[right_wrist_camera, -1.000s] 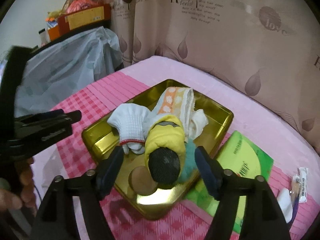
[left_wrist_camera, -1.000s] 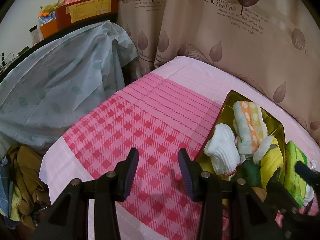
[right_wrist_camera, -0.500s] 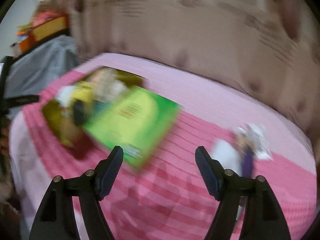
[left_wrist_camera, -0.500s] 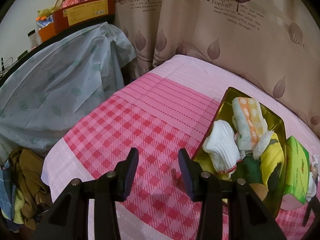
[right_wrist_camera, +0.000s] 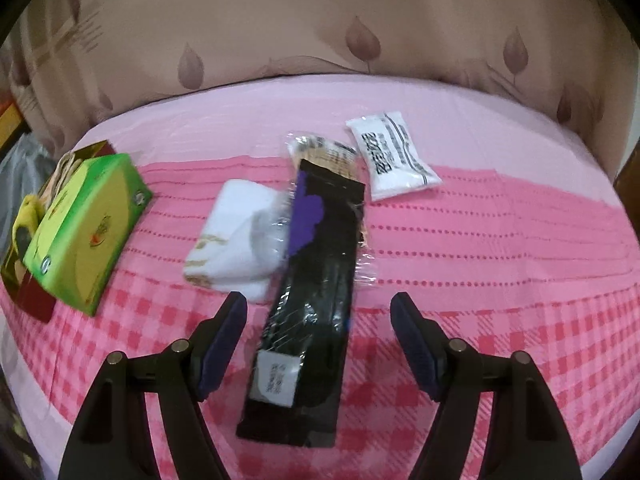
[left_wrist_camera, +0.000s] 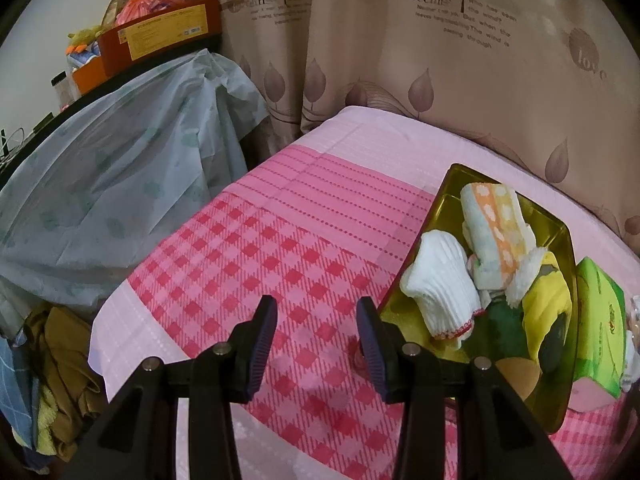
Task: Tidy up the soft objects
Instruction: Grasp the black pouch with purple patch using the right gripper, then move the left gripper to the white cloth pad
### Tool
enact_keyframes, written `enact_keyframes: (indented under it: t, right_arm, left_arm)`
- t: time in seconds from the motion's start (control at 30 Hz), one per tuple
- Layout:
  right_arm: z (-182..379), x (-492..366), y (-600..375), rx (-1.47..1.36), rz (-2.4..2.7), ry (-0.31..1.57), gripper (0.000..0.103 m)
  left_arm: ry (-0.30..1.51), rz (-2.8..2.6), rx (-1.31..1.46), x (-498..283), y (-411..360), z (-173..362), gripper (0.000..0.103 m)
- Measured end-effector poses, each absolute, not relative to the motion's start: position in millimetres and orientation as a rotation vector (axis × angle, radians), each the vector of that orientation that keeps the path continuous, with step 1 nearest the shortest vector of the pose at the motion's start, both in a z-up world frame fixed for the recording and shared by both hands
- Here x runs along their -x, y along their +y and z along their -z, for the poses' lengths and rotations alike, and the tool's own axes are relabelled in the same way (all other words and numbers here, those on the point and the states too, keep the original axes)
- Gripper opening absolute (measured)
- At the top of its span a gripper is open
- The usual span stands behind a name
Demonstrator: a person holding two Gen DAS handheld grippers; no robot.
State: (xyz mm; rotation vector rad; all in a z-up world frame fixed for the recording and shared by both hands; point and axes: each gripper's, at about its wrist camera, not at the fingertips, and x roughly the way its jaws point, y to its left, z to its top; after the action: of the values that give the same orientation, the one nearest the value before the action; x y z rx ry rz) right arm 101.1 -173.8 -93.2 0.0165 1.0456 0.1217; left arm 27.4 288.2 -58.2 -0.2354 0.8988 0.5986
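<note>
Hovering over the pink checked bed (left_wrist_camera: pixel 248 248), left tongs (left_wrist_camera: pixel 317 340) gaping and gripping nothing, gold tray (left_wrist_camera: pixel 448 196) just beside them, carrying a white sock (left_wrist_camera: pixel 440 280), an orange-spotted towel (left_wrist_camera: pixel 496 220) and a yellow plush (left_wrist_camera: pixel 548 308). Right tongs (right_wrist_camera: pixel 319 346) spreading wide, empty, straddling a black packet (right_wrist_camera: pixel 316 292). Lying beside it: folded white cloth (right_wrist_camera: pixel 236 236), possibly socks, white sachet (right_wrist_camera: pixel 394 156), green box (right_wrist_camera: pixel 84 224).

leaf-print curtain (left_wrist_camera: pixel 440 60), pink checked tablecloth (left_wrist_camera: pixel 280 248)
</note>
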Motion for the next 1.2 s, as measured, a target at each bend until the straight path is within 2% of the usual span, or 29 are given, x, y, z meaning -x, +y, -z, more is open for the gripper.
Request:
enact_keyframes:
  t: [0.13, 0.2, 0.27, 0.33, 0.73, 1.07, 1.2]
  right_arm:
    - [102.9, -108.4, -174.5, -0.021, -0.119, 1.059, 0.058]
    - [104.4, -108.7, -174.6, -0.016, -0.120, 1.052, 0.055]
    - [103.8, -108.7, -176.1, -0.006, -0.113, 1.045, 0.043]
    - [103.8, -106.5, -179.3, -0.005, -0.112, 1.040, 0.040]
    - [102.2, -76.8, -229.6, 0.020, -0.049, 1.032, 0.038]
    - [104.3, -84.0, -275.8, 0.022, 0.061, 0.991, 0.038]
    - [103.7, -79.2, -272.2, 0.046, 0.067, 0.967, 0.038]
  left_arm:
    - [0.905, -0.599, 0.226, -28.5, 286.9, 60.0, 0.042]
    - [0.907, -0.599, 0.217, -29.3, 285.7, 61.6, 0.042]
    - [0.906, -0.595, 0.209, -30.0, 284.2, 62.5, 0.042]
    - [0.901, -0.594, 0.200, -29.8, 282.8, 62.8, 0.042]
    - [0.891, -0.493, 0.136, -31.7, 252.4, 48.8, 0.042]
    - [0.884, -0.039, -0.005, -35.6, 113.3, 11.4, 0.058]
    - [0.900, 0.129, -0.064, -48.2, 49.5, 12.0, 0.060]
